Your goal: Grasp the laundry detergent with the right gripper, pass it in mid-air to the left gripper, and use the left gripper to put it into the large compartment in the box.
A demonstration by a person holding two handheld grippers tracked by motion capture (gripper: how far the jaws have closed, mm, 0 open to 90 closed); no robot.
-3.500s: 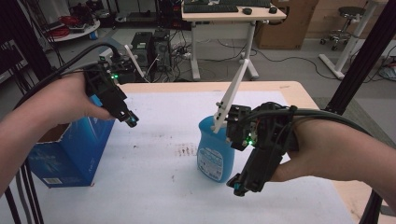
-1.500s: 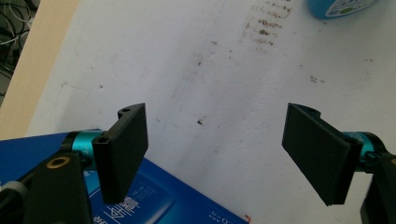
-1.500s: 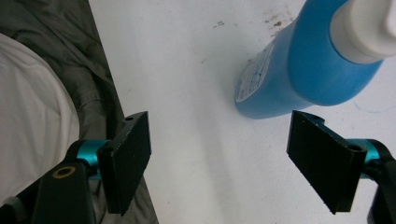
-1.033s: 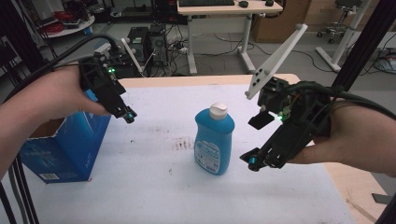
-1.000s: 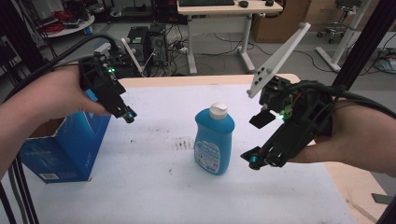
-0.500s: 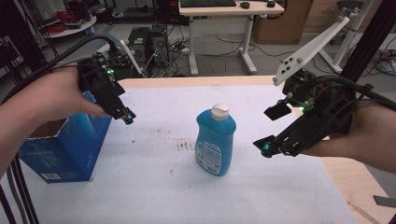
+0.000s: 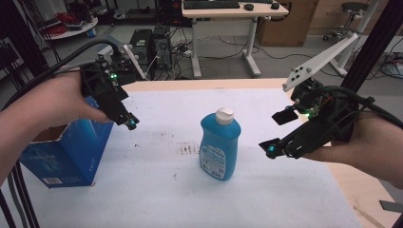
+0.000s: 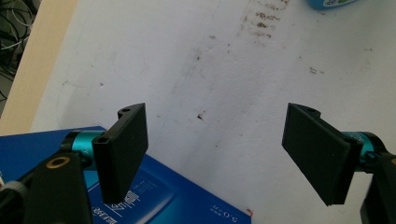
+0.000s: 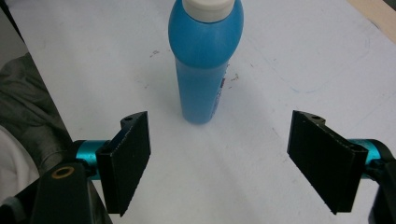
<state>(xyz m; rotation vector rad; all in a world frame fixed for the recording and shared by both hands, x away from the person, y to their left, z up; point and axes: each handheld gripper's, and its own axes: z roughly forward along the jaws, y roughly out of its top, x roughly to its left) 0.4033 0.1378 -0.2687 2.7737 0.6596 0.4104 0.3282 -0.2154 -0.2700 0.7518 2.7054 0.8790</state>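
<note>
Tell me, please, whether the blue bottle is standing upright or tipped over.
Upright: the blue bottle stands on its base on the white table, white cap on top.

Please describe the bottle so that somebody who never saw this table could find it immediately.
Look at the white table, near its middle. The bottle stands upright there, between the two tongs. It is blue with a white cap, and rounded, unlike the blue box at the left edge.

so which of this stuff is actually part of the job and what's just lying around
Likely in play:
blue bottle, upright on the table
right gripper, open, facing it
left gripper, open

Just around:
blue box
desk behind
</note>
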